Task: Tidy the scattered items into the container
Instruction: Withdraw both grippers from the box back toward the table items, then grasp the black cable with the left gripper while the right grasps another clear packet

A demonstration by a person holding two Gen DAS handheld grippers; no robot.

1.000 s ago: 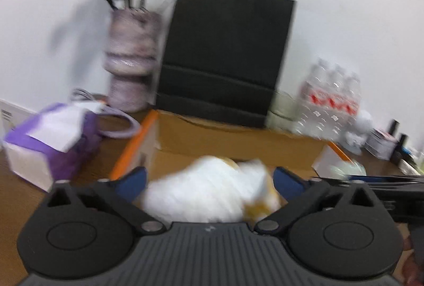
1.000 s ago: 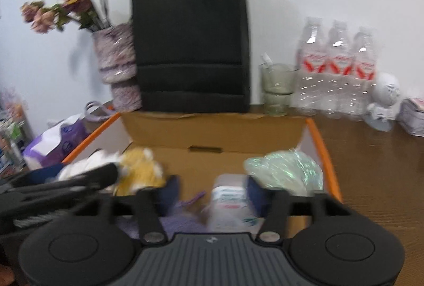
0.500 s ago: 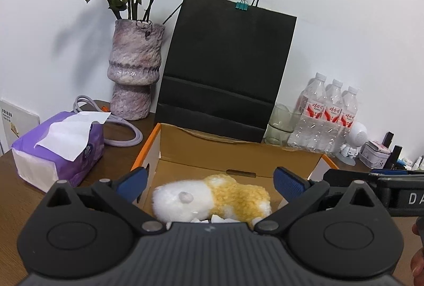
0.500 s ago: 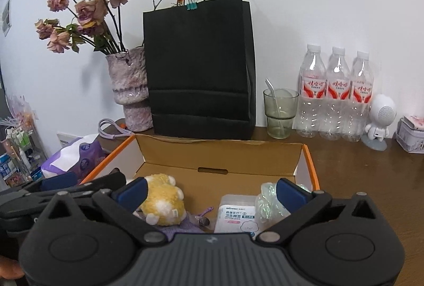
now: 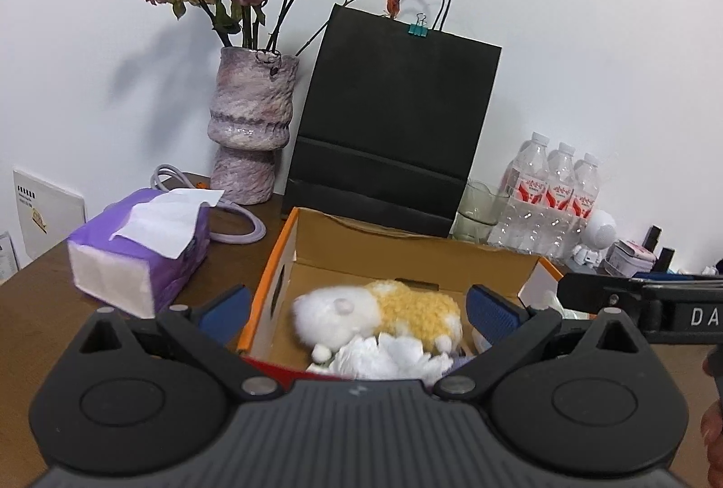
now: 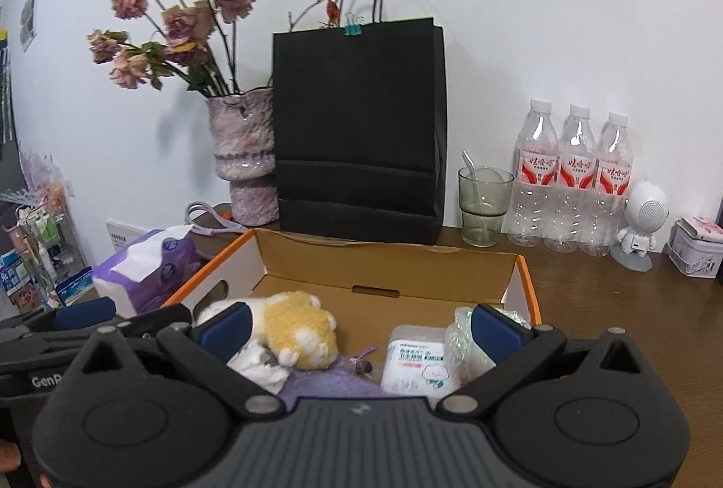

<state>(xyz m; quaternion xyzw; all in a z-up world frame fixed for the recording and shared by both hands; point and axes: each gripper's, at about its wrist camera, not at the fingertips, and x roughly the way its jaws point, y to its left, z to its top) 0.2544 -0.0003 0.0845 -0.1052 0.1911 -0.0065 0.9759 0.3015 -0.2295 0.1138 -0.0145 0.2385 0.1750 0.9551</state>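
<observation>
An open cardboard box (image 5: 406, 244) (image 6: 384, 262) with orange edges sits on the wooden table. In it lie a white and yellow plush toy (image 5: 379, 314) (image 6: 298, 327), crumpled white tissue (image 5: 388, 357) (image 6: 260, 366), a purple cloth (image 6: 325, 382), a white wipes pack (image 6: 418, 361) and a clear greenish bag (image 6: 465, 334). My left gripper (image 5: 359, 312) is open and empty, held above the box's near left part. My right gripper (image 6: 361, 327) is open and empty above the box's near edge.
Behind the box stand a black paper bag (image 5: 388, 131), a vase of dried roses (image 5: 251, 131), a glass with a spoon (image 6: 483, 205) and three water bottles (image 6: 571, 180). A purple tissue pack (image 5: 140, 248) lies left of the box. A small white robot figure (image 6: 641, 226) and a tin (image 6: 696, 246) stand right.
My left gripper has let go of the plush toy, which now lies in the box. Both grippers have opened and pulled back and up from the box.
</observation>
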